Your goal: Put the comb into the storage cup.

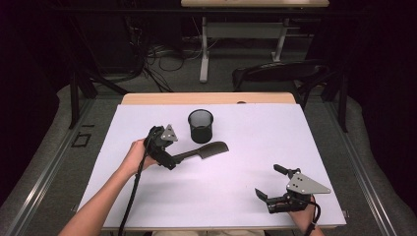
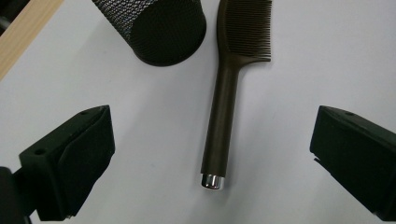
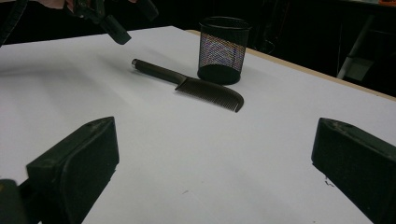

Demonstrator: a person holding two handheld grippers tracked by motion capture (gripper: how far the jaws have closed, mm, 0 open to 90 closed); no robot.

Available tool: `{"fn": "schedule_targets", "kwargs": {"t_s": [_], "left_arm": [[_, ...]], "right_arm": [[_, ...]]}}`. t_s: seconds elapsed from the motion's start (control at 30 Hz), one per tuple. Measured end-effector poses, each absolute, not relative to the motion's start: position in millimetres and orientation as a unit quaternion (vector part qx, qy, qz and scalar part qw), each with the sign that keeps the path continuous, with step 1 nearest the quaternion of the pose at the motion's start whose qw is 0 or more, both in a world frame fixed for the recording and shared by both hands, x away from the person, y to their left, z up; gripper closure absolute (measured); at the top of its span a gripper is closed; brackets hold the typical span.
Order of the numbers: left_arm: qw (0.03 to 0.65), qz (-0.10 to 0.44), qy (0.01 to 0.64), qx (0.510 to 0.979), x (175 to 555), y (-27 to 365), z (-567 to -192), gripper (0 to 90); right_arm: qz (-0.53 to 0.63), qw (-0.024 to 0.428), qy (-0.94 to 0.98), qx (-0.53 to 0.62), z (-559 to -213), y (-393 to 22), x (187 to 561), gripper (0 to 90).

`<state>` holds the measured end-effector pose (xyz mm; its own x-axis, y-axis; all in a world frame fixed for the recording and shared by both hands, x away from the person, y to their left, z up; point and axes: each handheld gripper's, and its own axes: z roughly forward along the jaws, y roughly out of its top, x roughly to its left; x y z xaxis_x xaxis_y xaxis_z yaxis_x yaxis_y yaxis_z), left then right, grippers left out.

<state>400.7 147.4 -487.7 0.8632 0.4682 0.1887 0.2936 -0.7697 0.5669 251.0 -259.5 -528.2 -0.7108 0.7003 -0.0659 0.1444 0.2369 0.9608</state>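
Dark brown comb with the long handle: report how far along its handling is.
Done: nothing yet. The dark brown long-handled comb lies flat on the white table cover, beside the black mesh cup, which stands upright.
In hand: the left gripper hovers open over the comb's handle, jaws either side, not touching.
Left: closing on the handle and lifting, probably toward the cup. The right gripper waits open, apart.

Mesh cup (image 2: 161, 28) — top cut off; comb (image 2: 233, 60) tip cropped too.
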Motion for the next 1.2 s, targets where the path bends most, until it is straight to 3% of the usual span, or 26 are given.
{"fn": "schedule_targets", "kwargs": {"t_s": [1.2], "left_arm": [[0.15,0.163,0.164,0.961,418.1,118.8,-489.1,0.9]], "right_arm": [[0.544,0.244,0.751,0.284,-530.0,-258.9,251.6,0.4]]}}
